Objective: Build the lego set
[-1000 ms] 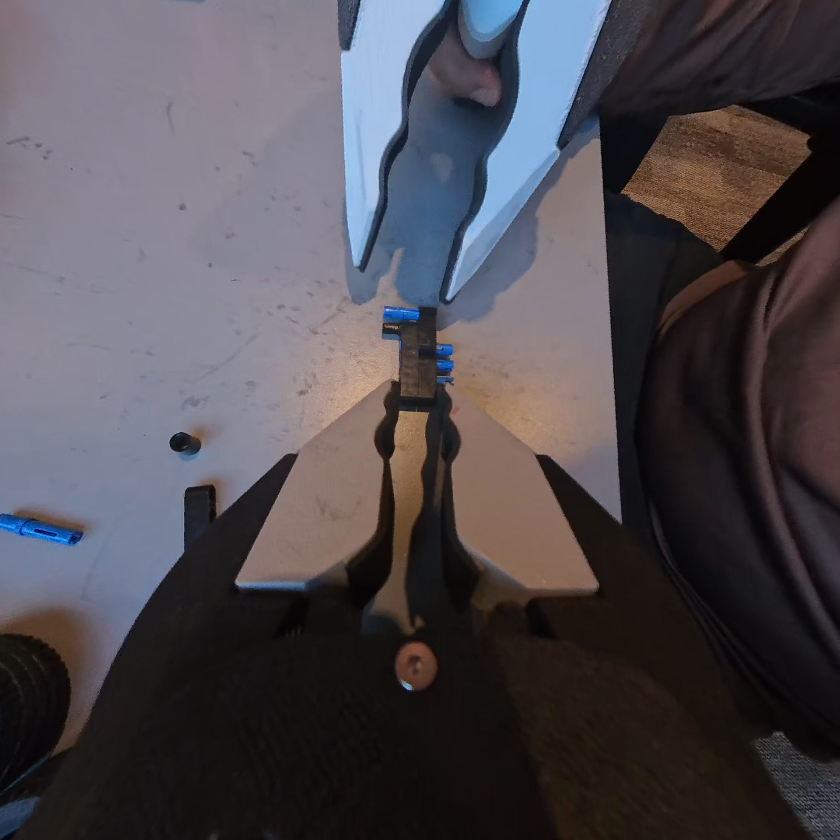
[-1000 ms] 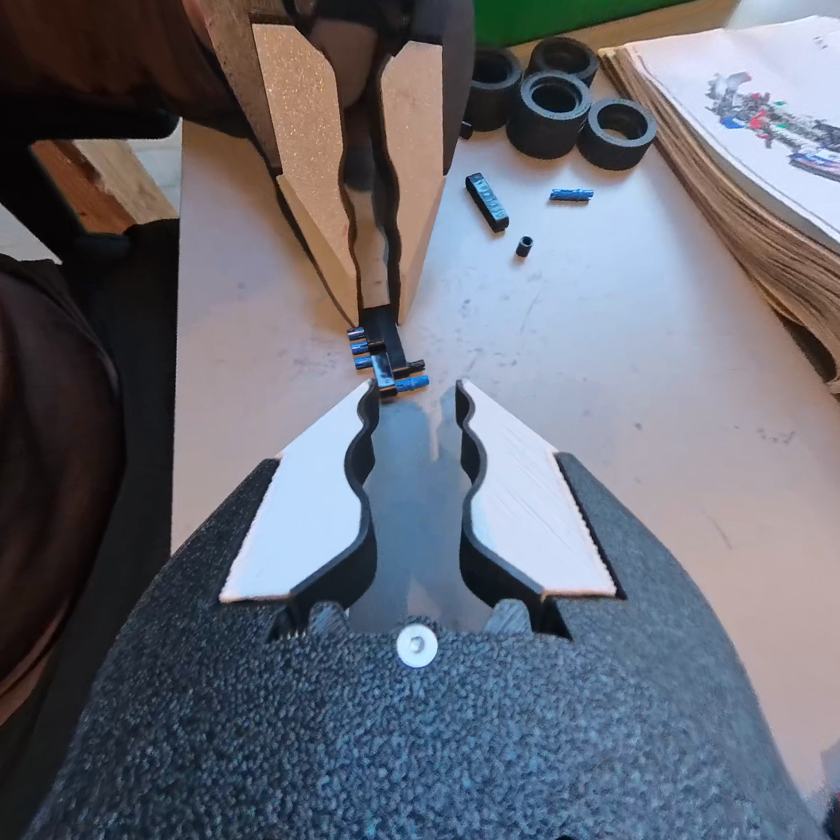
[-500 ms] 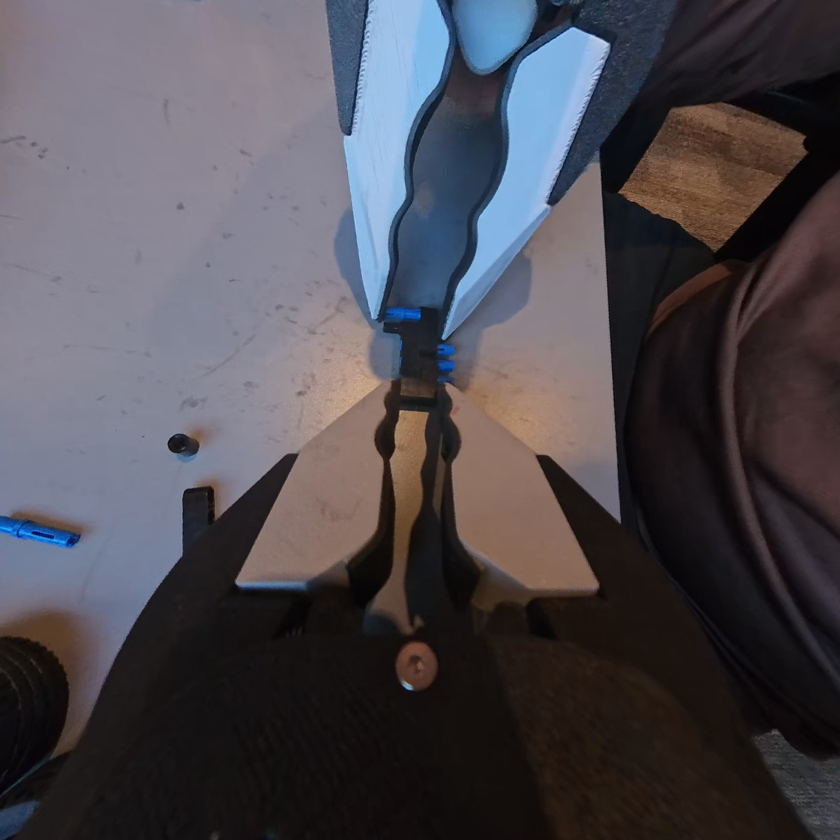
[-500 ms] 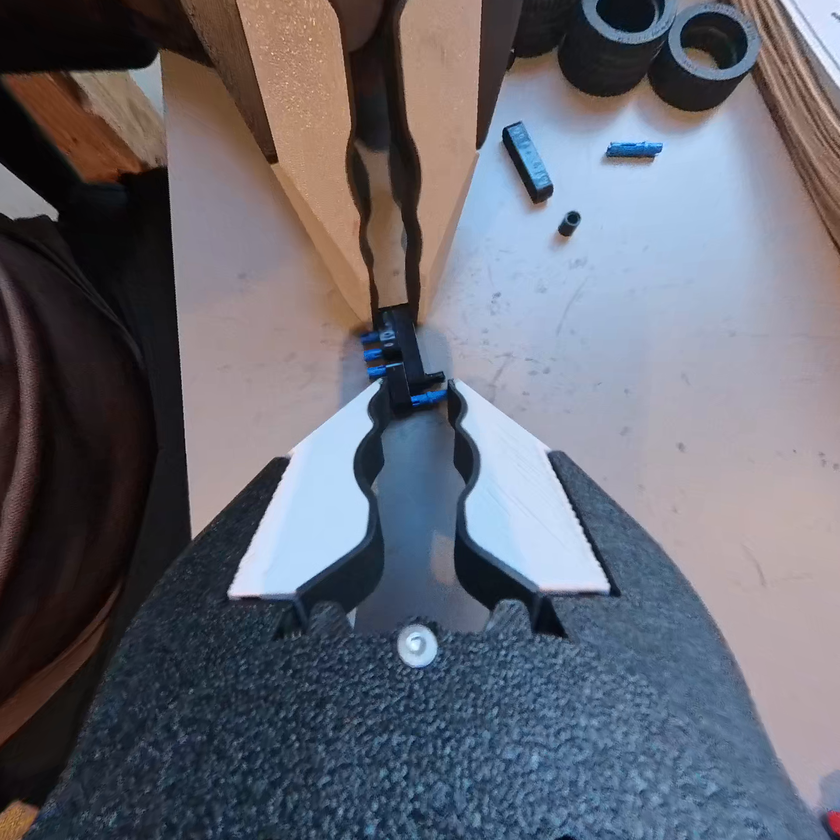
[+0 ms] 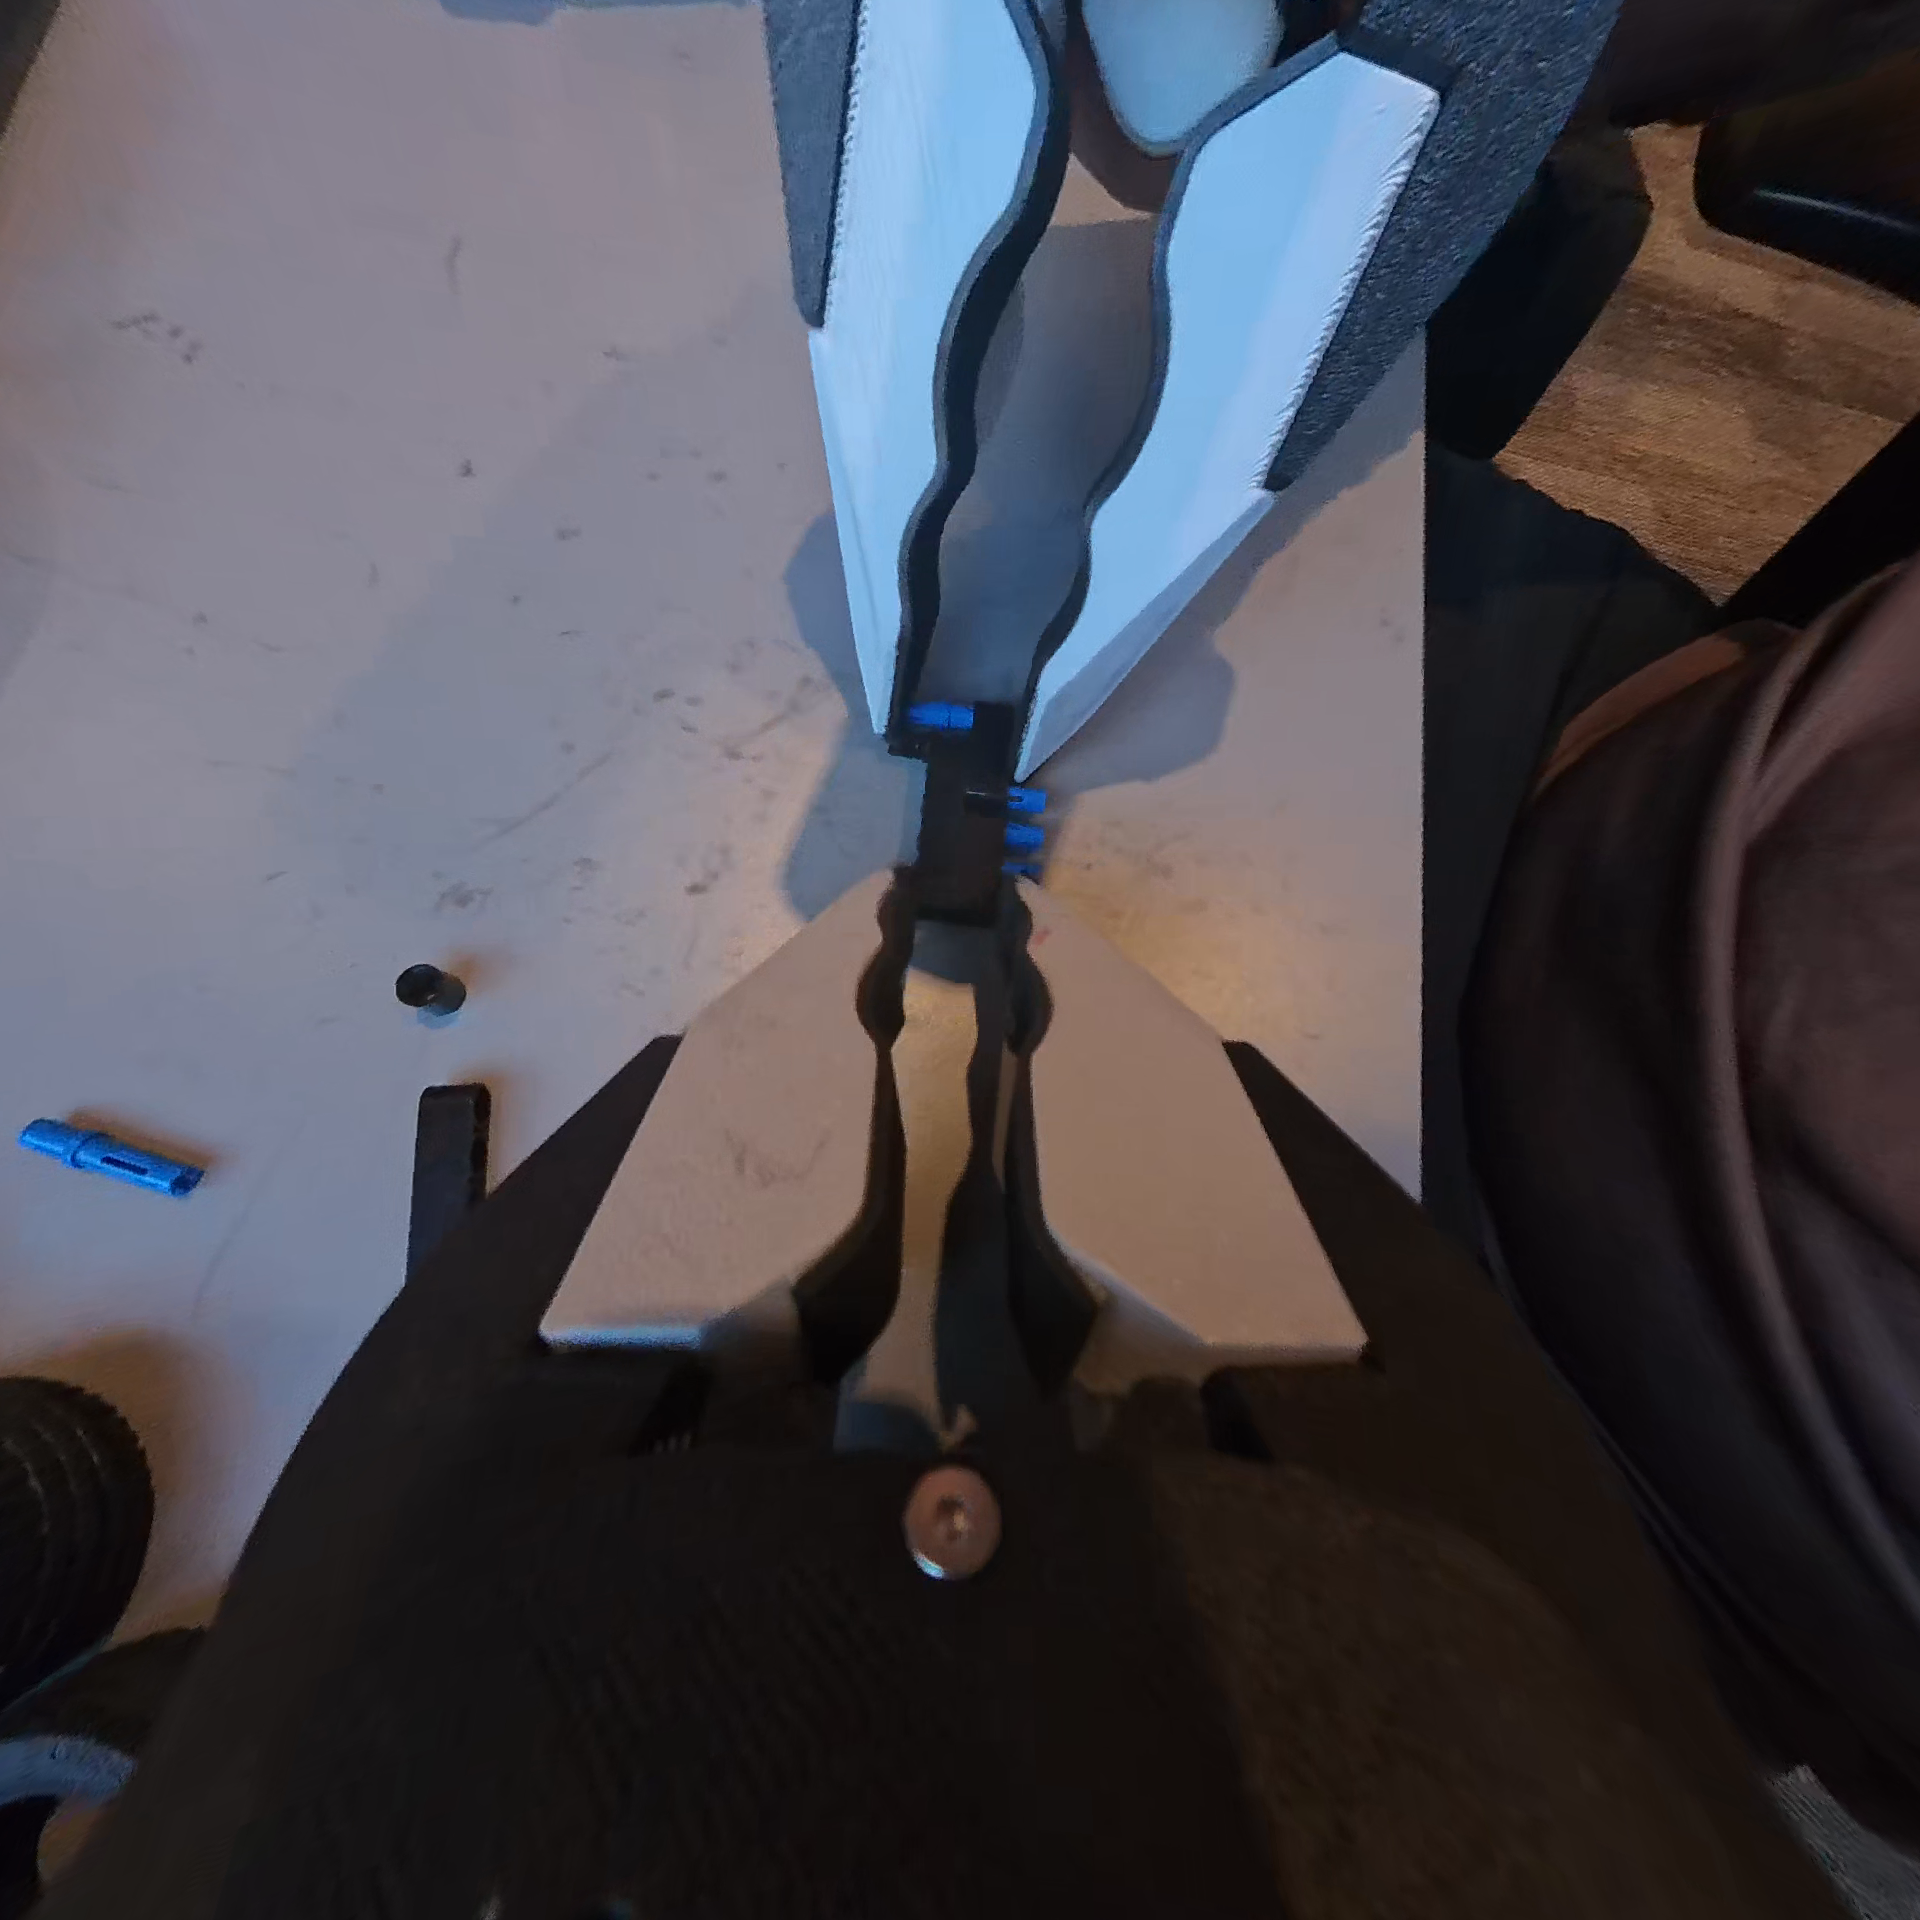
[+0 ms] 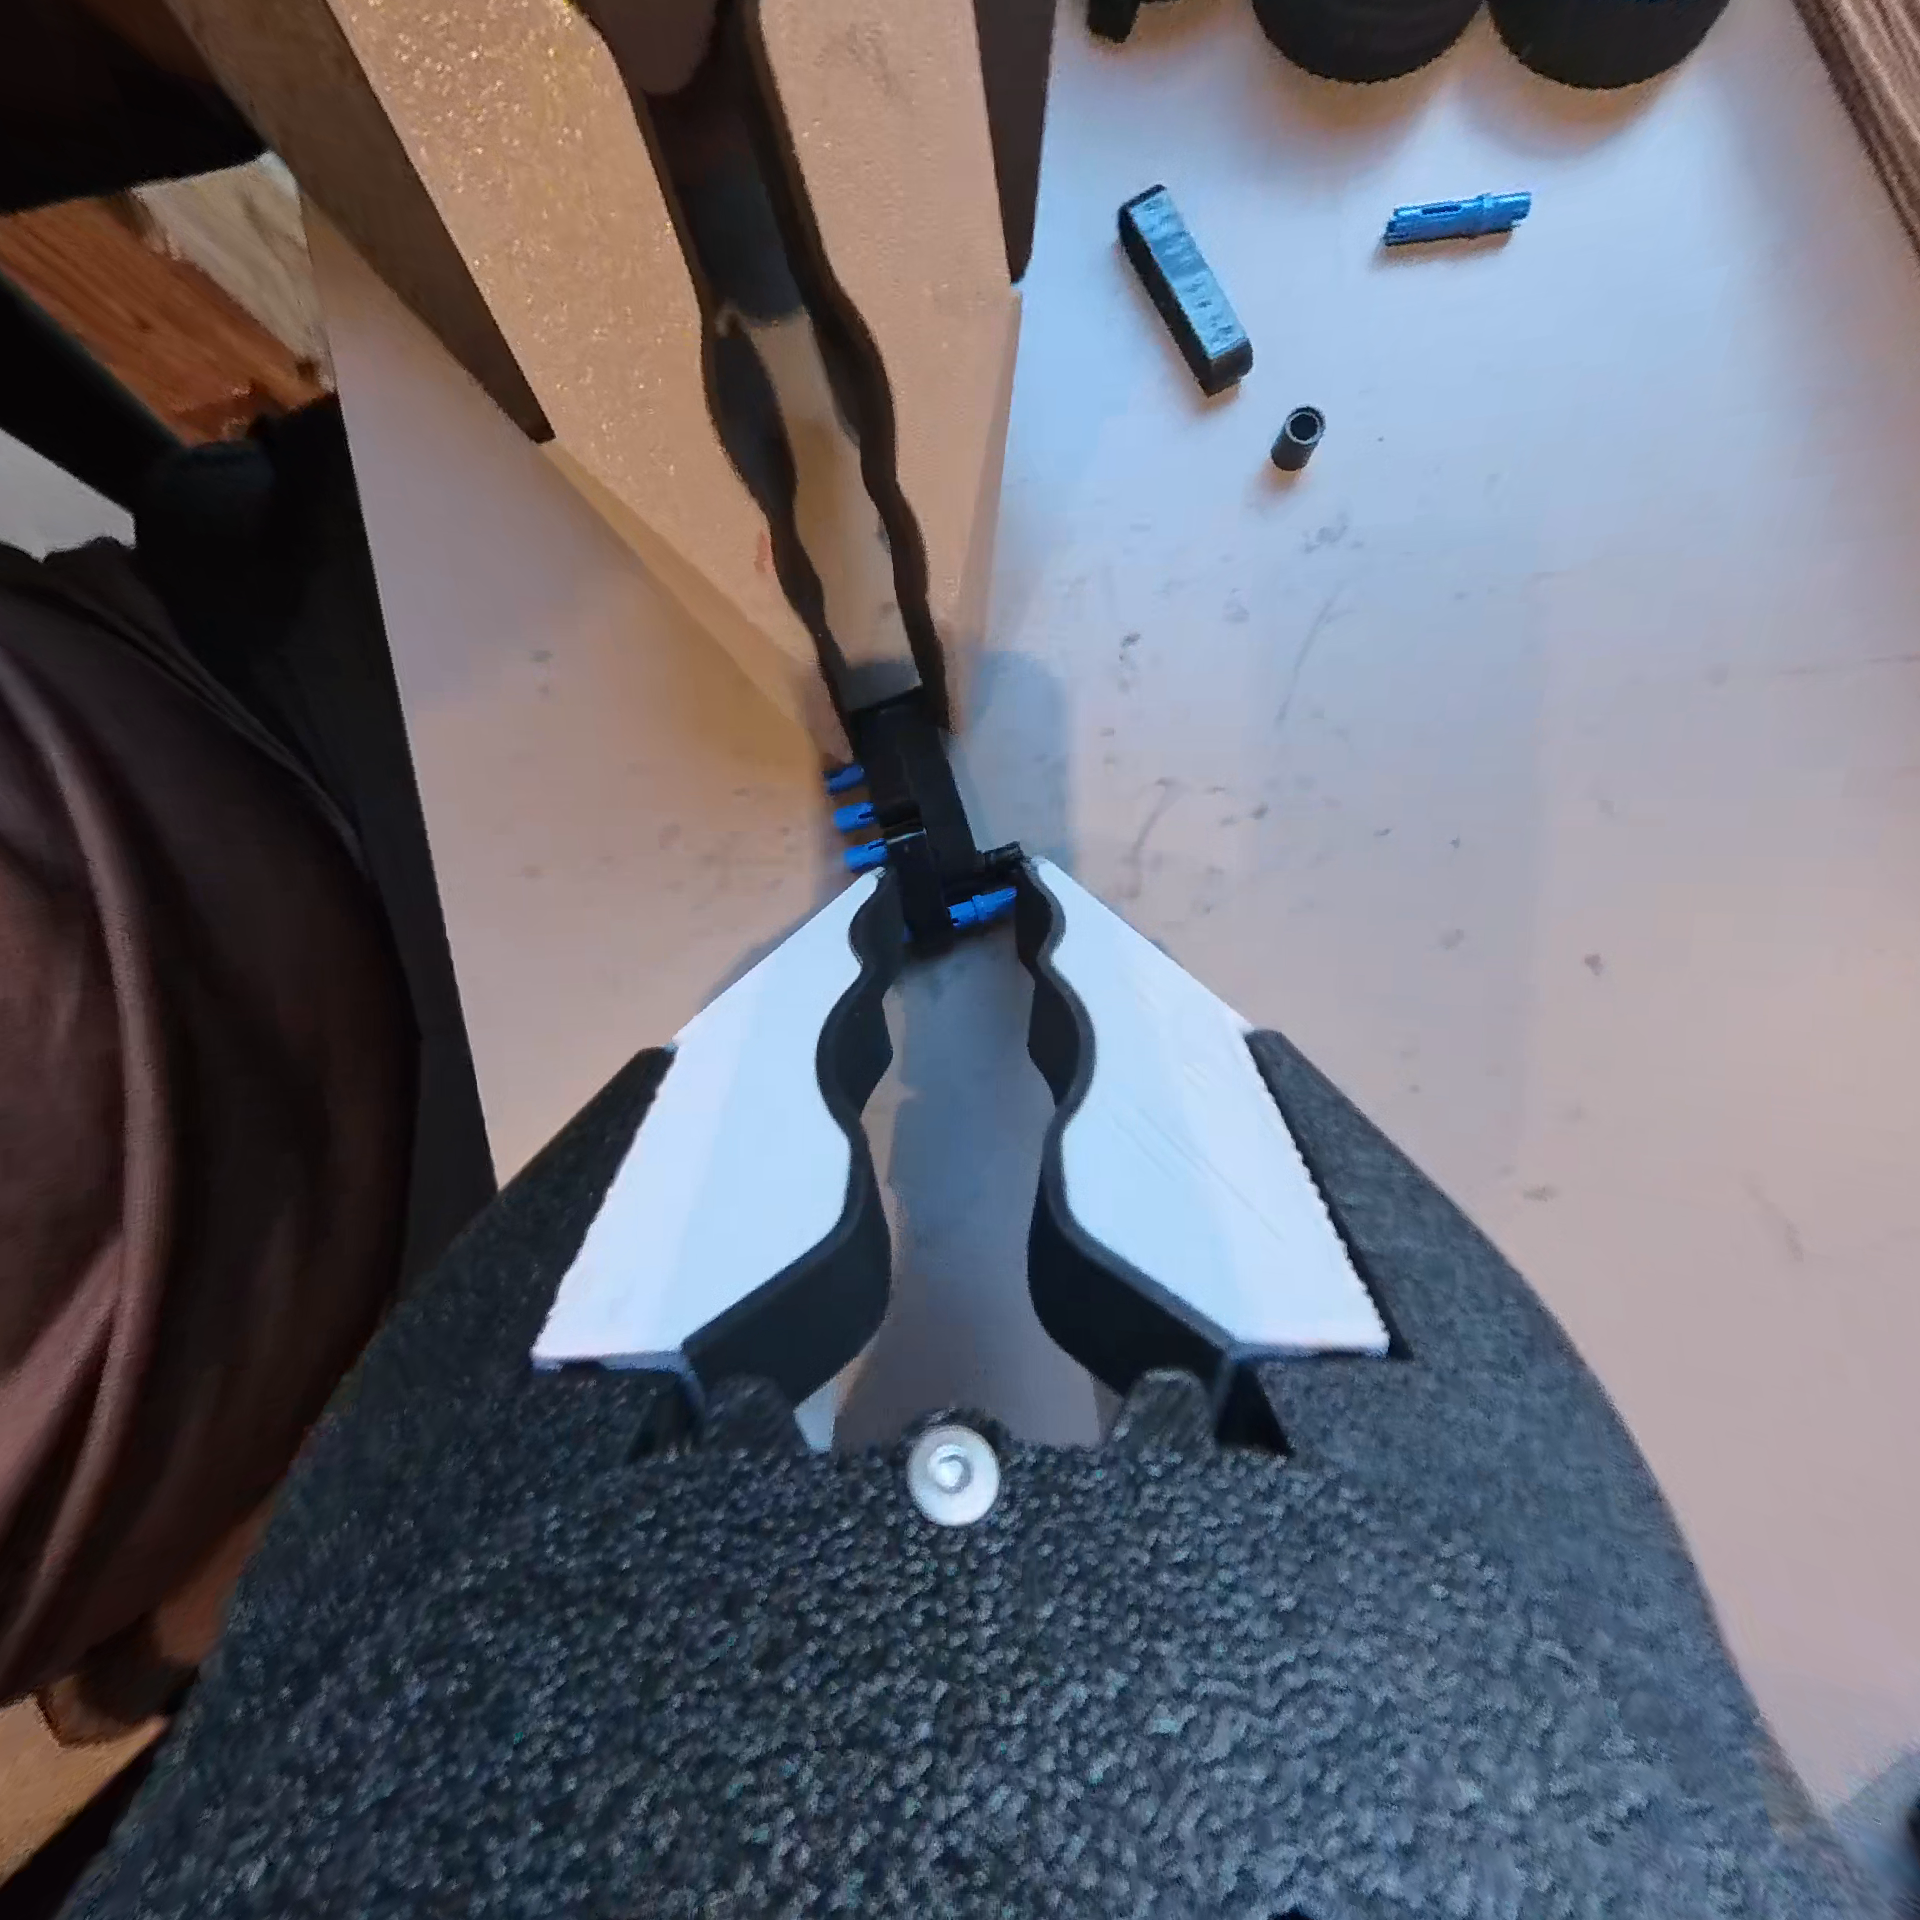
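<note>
Left gripper [image 5: 961,899] clamped on black beam assembly [image 5: 966,831] at frame centre, right gripper [image 6: 951,894] part-open around its far end – blue pin [image 6: 977,911] sits sideways between the tips, so closing could skew it or twist the beam out

We see the pale scratched table [image 5: 416,520] with our two grippers meeting nose to nose above it. Between them is the small black lego beam with blue pins [image 5: 966,821]. Our left gripper [image 5: 958,914] pinches one end of it. Our right gripper [image 6: 951,904] sits around the other end, jaws a little apart. In the right wrist view, a short black lego bar [image 6: 1184,291], a tiny black tube piece [image 6: 1299,438] and a loose blue lego pin [image 6: 1455,218] lie behind and to the right. Black rubber tyres [image 6: 1351,42] sit at the table's far end.
</note>
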A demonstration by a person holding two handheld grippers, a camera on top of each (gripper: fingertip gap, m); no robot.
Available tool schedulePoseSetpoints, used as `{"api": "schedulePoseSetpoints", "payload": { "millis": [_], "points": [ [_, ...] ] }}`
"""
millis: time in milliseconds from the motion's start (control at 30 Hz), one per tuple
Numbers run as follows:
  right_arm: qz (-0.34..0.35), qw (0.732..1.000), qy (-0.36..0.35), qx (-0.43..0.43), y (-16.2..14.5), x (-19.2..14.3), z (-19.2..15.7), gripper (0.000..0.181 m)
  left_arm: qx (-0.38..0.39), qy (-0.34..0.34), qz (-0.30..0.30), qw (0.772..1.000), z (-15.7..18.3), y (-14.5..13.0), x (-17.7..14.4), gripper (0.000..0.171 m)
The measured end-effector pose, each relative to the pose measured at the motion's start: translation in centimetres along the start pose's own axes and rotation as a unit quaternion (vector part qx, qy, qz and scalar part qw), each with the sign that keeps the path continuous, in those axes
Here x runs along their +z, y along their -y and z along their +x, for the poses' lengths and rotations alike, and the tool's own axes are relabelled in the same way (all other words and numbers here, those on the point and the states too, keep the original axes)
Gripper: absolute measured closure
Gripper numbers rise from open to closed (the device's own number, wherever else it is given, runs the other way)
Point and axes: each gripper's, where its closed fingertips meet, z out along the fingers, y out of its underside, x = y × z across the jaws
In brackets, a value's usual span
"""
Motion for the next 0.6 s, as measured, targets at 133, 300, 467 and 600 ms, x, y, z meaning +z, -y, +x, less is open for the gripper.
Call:
{"api": "schedulePoseSetpoints", "payload": {
  "millis": [133, 300, 467, 600],
  "points": [
    [0.012, 1.0, -0.027, 0.006, -0.17, -0.16, -0.21, 0.16, 0.007, 0.005, 0.001, 1.0, 0.13, 0.05, 0.05, 0.158],
    [0.001, 0.999, -0.051, -0.016, -0.47, -0.44, -0.08, 0.157, 0.054, 0.034, 0.003, 0.998, 0.41, 0.15, 0.17, 0.158],
    [-0.02, 0.998, -0.043, -0.038, -0.61, -0.47, -0.23, 0.158, 0.052, 0.028, 0.002, 0.998, 0.53, 0.1, 0.17, 0.158],
    [-0.063, 0.992, -0.034, -0.103, -0.55, -0.44, -0.24, 0.159, 0.045, 0.022, 0.001, 0.999, 0.54, 0.09, 0.16, 0.158]
  ]
}}
